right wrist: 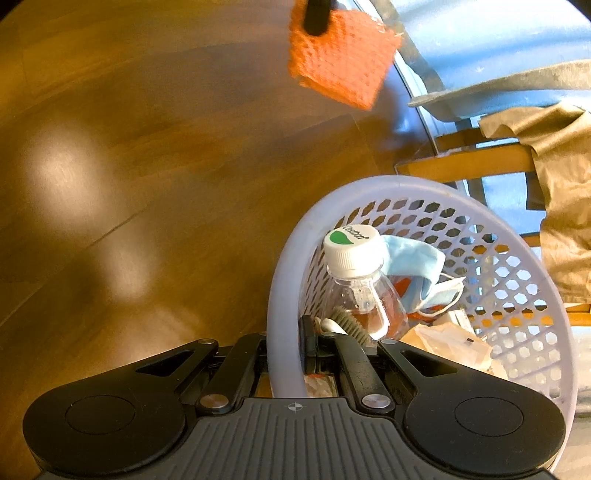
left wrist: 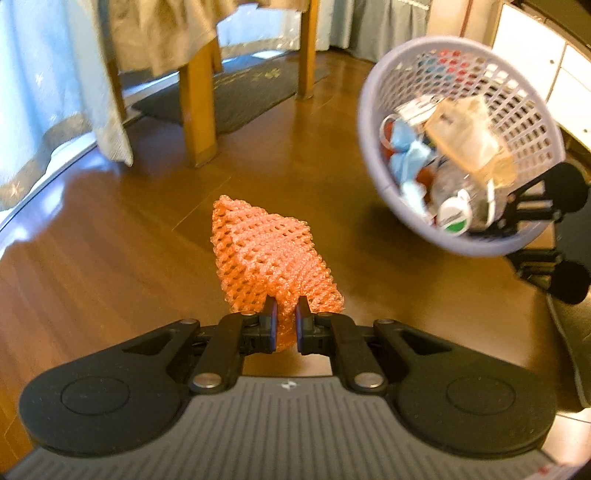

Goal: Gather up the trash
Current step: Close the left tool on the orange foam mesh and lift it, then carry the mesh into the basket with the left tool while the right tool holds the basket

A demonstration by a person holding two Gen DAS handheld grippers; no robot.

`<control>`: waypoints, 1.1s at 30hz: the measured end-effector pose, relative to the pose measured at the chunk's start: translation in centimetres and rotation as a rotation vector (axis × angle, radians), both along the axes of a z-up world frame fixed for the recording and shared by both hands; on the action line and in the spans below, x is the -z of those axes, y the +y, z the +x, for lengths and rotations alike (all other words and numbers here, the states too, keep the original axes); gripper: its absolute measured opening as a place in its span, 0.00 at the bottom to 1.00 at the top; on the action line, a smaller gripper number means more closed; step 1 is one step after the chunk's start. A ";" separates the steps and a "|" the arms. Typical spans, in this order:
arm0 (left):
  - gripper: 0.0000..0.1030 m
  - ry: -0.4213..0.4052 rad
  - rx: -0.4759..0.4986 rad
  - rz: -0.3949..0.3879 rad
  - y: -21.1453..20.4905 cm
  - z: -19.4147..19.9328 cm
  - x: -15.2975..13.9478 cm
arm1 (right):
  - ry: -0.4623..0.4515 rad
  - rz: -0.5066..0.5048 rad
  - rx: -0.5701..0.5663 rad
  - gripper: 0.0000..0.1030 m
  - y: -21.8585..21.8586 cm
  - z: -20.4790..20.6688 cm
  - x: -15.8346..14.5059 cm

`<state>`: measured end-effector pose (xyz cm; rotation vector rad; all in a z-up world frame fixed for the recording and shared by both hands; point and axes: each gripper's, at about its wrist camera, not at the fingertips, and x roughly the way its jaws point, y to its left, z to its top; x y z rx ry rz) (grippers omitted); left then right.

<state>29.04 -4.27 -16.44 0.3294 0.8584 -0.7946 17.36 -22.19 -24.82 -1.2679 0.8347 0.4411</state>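
- Left gripper (left wrist: 284, 325): its two fingers are closing tightly on one end of the orange foam net (left wrist: 269, 258), which is sticking out ahead of them, lifted clear of the wooden floor (left wrist: 110, 258).
- Orange foam net, right wrist view (right wrist: 340, 55): it is hanging above the floor, well apart from the basket, with a dark finger of the other gripper lying across its top edge.
- Right gripper (right wrist: 286, 347): it is pinching the near rim of the lavender basket (right wrist: 280, 295), one finger sitting inside the wall and one outside, narrowed to the thickness of the rim.
- Lavender basket, left wrist view (left wrist: 373, 122): it is tilting with its opening toward the camera, held off the floor to the right of the net.
- Contents of the basket: a clear plastic bottle (right wrist: 362, 295) with a white cap (right wrist: 351, 245) is lying near the gripped rim; a blue face mask (right wrist: 417, 269) is resting just beside the cap; crumpled clear wrapping (right wrist: 450, 347) is lying next to them.
- Surroundings: wooden furniture legs (left wrist: 199, 110), a draped beige cloth (left wrist: 162, 33) and a dark mat (left wrist: 240, 88) are showing beyond the net.
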 end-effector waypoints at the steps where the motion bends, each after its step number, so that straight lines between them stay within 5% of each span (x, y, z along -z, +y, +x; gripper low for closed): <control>1: 0.06 -0.004 0.007 -0.005 -0.2 0.0 -0.4 | 0.001 -0.001 -0.005 0.00 0.1 -0.1 0.0; 15: 0.06 -0.014 0.066 -0.087 -2.8 -1.2 -5.9 | 0.017 0.038 -0.121 0.00 2.6 -1.9 -0.8; 33: 0.06 0.022 0.196 -0.095 -5.5 -2.5 -9.8 | 0.074 0.164 -0.436 0.01 7.6 -6.7 -4.5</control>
